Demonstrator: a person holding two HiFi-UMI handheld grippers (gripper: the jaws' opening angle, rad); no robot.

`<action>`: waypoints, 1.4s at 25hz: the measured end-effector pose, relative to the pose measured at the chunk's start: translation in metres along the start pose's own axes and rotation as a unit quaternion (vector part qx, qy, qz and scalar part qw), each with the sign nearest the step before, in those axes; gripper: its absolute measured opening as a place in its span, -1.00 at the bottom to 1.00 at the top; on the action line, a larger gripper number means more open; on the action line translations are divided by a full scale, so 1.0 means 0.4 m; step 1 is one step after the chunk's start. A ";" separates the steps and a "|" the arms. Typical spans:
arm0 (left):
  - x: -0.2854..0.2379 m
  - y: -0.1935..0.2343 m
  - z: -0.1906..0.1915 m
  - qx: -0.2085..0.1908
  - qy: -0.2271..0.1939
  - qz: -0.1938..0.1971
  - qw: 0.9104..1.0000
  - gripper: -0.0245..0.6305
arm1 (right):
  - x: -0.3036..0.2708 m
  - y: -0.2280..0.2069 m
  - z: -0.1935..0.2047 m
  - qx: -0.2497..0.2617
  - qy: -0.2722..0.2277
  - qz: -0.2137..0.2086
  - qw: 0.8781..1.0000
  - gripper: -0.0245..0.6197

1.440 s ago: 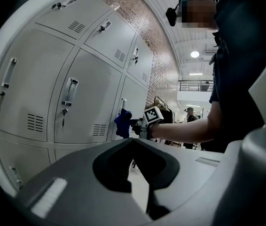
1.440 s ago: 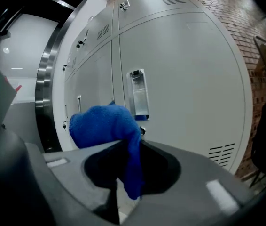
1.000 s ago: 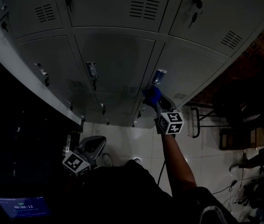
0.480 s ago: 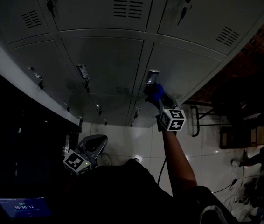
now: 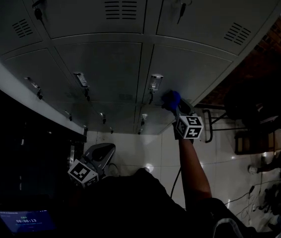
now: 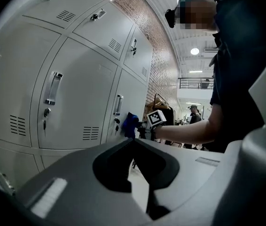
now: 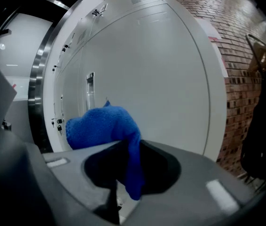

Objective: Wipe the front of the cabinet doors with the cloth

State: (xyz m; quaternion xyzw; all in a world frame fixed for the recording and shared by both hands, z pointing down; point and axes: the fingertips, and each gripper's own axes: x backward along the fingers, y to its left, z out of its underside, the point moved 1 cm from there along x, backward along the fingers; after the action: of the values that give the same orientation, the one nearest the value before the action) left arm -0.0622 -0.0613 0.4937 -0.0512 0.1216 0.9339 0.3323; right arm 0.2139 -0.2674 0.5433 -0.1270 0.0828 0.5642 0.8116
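A grey bank of locker-style cabinet doors (image 5: 105, 68) fills the upper head view. My right gripper (image 5: 176, 107) is shut on a blue cloth (image 5: 172, 100), which presses against a door front (image 5: 195, 71) just right of its handle (image 5: 155, 82). In the right gripper view the cloth (image 7: 102, 126) bunches above the jaws of the right gripper (image 7: 128, 147) against the pale door (image 7: 161, 69). My left gripper (image 5: 95, 158) hangs low at the left, shut and empty. From the left gripper (image 6: 134, 140) I see the cloth (image 6: 130, 124) on the door.
Door handles (image 6: 53, 87) with keys and vent slots (image 5: 121, 7) stick out from the fronts. A brick wall (image 7: 246, 41) stands right of the cabinets. A dark metal chair frame (image 5: 215, 125) and furniture sit on the white tiled floor (image 5: 145, 152) at the right.
My right gripper has carried the cloth rightward across the door, from under the handle to its right side. The left gripper has stayed low.
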 end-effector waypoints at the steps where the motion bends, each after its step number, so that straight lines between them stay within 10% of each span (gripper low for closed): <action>1: -0.004 -0.001 0.001 0.000 0.000 0.002 1.000 -0.93 | 0.008 -0.020 0.004 -0.003 0.002 0.009 1.000 -0.71; 19: 0.013 -0.023 0.026 -0.005 0.001 0.024 1.000 -0.93 | 0.135 -0.290 0.041 -0.030 0.012 0.149 0.988 -0.71; 35: 0.072 -0.013 0.036 0.008 -0.001 0.010 1.000 -0.93 | -0.010 0.228 0.164 -0.023 0.038 -0.032 0.999 -0.71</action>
State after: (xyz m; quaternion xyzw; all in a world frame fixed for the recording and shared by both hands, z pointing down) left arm -0.0816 -0.0361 0.5014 -0.0466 0.1291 0.9362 0.3237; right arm 0.1265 -0.2211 0.5966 -0.1696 0.0967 0.5348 0.8221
